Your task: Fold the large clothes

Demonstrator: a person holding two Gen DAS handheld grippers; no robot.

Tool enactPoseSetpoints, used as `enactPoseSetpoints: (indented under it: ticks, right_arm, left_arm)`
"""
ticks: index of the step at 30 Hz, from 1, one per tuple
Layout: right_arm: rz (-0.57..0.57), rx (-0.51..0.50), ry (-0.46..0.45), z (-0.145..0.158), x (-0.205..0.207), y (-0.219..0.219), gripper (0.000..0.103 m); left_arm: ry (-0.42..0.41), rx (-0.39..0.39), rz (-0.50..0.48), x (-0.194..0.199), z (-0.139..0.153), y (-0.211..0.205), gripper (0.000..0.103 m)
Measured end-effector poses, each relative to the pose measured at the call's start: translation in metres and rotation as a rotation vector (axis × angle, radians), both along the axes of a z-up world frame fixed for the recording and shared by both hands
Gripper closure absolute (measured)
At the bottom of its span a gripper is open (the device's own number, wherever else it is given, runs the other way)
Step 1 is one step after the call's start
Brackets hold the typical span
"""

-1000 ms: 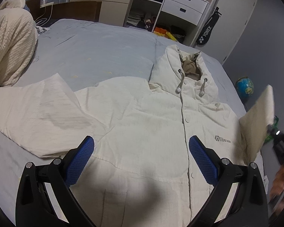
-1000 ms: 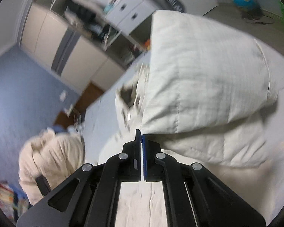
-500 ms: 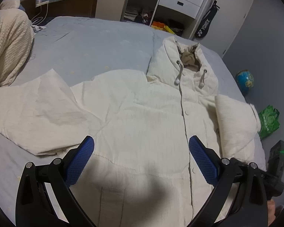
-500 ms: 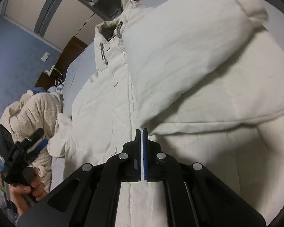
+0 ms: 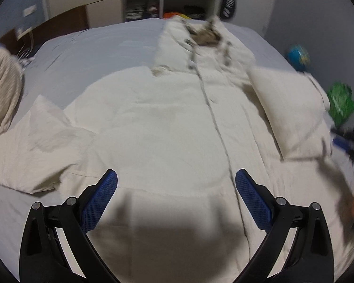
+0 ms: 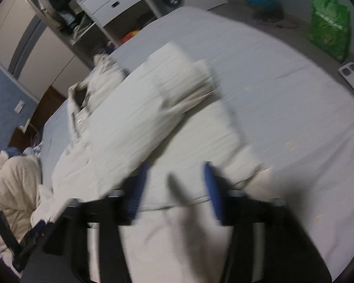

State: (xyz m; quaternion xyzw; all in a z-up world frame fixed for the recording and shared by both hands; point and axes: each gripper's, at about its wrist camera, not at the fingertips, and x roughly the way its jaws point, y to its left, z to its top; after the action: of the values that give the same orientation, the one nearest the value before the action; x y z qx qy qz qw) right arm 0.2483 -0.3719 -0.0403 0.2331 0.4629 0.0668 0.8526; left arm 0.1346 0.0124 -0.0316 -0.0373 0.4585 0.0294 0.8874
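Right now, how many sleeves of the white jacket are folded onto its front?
1. The right sleeve lies folded across the jacket; the left sleeve is spread out on the bed.

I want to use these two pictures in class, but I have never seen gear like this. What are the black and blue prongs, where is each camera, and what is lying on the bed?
Each picture comes from a camera on a hand-held gripper, looking along its two blue-padded fingers. The left gripper hovers open above a cream jacket spread on the bed. The right gripper, blurred by motion, is open too and holds nothing. One sleeve lies folded over the jacket's front; the other sleeve lies spread out sideways.
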Motion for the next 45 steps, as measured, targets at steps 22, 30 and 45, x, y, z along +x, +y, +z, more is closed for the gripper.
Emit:
enactPoseSetpoints:
  ticks: [22,30,45]
  right_arm:
    - [-0.175,0.160,0.045,-0.014,0.005,-0.066,0.045]
    - [-0.255,0.248,0.056,-0.024,0.006,-0.085,0.045]
    - [-0.387,0.381,0.053,-0.038,0.003,-0.112,0.041]
  left_arm:
    - [-0.021,0.151,-0.212,0.049,0.007,-0.165,0.007]
    - [-0.028,0.249,-0.316,0.091,0.004,-0.230,0.007]
    - [0.019,0.393,-0.440,0.141,-0.017,-0.303,0.037]
